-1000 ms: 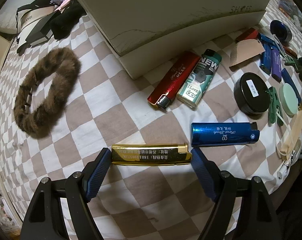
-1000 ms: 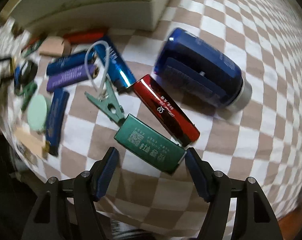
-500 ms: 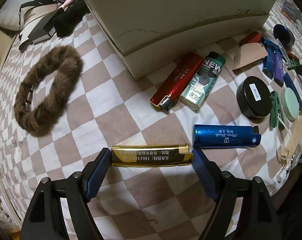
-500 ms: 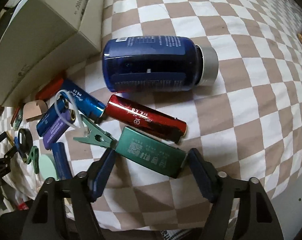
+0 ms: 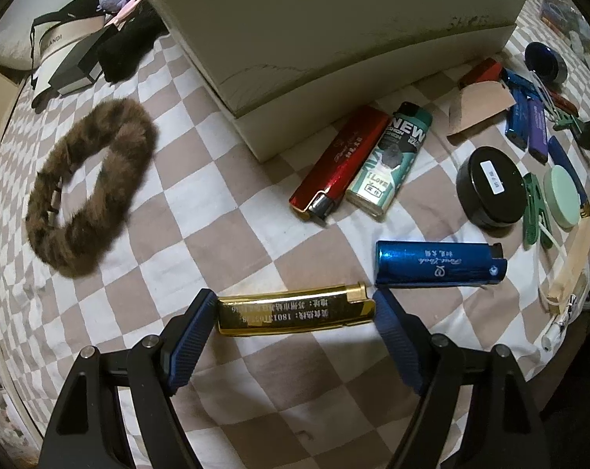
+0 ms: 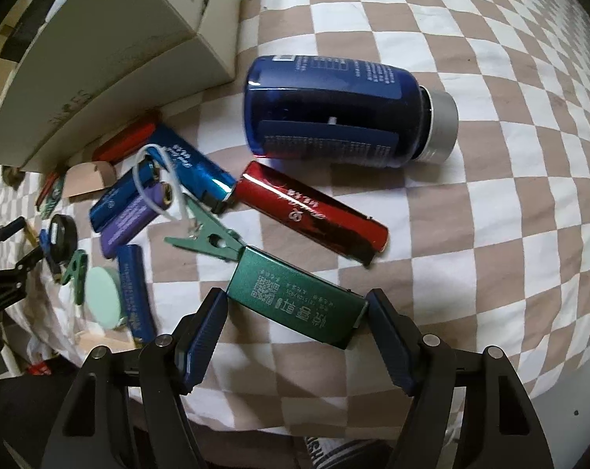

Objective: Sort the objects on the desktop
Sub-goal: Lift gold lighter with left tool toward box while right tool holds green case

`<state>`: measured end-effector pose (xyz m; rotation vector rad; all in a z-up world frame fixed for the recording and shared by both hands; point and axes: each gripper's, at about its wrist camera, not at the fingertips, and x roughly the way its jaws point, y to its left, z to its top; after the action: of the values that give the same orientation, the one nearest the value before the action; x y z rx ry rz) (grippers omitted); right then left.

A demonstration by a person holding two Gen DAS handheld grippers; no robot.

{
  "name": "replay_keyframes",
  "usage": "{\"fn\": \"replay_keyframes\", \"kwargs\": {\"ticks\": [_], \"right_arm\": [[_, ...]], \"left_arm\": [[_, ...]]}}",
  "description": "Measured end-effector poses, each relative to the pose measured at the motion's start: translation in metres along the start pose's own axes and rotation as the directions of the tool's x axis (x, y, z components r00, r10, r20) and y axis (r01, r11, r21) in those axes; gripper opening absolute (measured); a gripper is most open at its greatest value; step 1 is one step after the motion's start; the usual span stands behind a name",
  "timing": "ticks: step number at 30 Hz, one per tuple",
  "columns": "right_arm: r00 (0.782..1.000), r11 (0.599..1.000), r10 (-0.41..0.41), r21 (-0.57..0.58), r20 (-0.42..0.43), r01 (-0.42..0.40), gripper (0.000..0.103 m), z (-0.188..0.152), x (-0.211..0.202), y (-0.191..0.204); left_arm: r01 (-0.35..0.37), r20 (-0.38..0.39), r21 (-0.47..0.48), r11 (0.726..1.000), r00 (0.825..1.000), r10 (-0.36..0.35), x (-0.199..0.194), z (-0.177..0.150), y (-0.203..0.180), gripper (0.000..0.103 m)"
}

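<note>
My left gripper [image 5: 295, 305] is shut on a gold lighter [image 5: 287, 312], gripped end to end just above the checked cloth [image 5: 224, 234]. A blue lighter [image 5: 439, 264] lies just past its right finger. My right gripper [image 6: 296, 301] is shut on a green lighter [image 6: 295, 305] with a QR code, held by its two ends. A red lighter [image 6: 310, 213] and a green clip [image 6: 205, 238] lie right beyond it, and a blue bottle [image 6: 345, 113] lies on its side farther off.
A white box [image 5: 334, 39] stands at the back, with a red lighter [image 5: 341, 164] and a green-white lighter [image 5: 390, 164] in front. A black tin [image 5: 490, 185] and several lighters sit right, a fur scrunchie [image 5: 87, 191] left. The bed edge [image 6: 549, 375] is near.
The right gripper has swung round with the green lighter, so the bottle and red lighter now lie straight ahead. The left gripper drifted slightly with the gold lighter still in it.
</note>
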<state>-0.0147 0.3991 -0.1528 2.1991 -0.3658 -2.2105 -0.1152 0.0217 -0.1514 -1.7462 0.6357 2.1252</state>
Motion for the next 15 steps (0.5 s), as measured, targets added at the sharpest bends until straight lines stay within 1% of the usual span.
{"fn": "replay_keyframes", "kwargs": {"ticks": [2,9,12,13,15], "right_arm": [[1.0,1.0,0.015,0.002,0.003,-0.015,0.073,-0.002,-0.003,-0.001],[0.998,0.998,0.067,0.008,0.012,-0.067,0.073,-0.009,-0.012,-0.007],[0.996,0.996,0.087,0.015,0.027,-0.087,0.073,-0.006,-0.018,-0.009],[0.995,0.996,0.092,0.014,0.033,-0.092,0.073,-0.005,-0.021,-0.009],[0.994,0.995,0.1,0.016,0.041,-0.101,0.073,0.048,-0.08,0.032]], "left_arm": [[0.005,-0.004,-0.013,1.0,1.0,-0.005,-0.001,0.0,0.0,0.081],[0.005,0.016,-0.085,0.996,1.0,-0.004,-0.013,0.0,0.005,0.081],[0.01,0.047,-0.123,0.992,0.999,-0.004,-0.022,0.005,0.009,0.081],[0.014,0.06,-0.135,0.991,0.998,-0.006,-0.025,0.003,0.017,0.081],[0.022,0.085,-0.156,0.987,0.996,-0.008,-0.032,0.003,0.031,0.081]]}}
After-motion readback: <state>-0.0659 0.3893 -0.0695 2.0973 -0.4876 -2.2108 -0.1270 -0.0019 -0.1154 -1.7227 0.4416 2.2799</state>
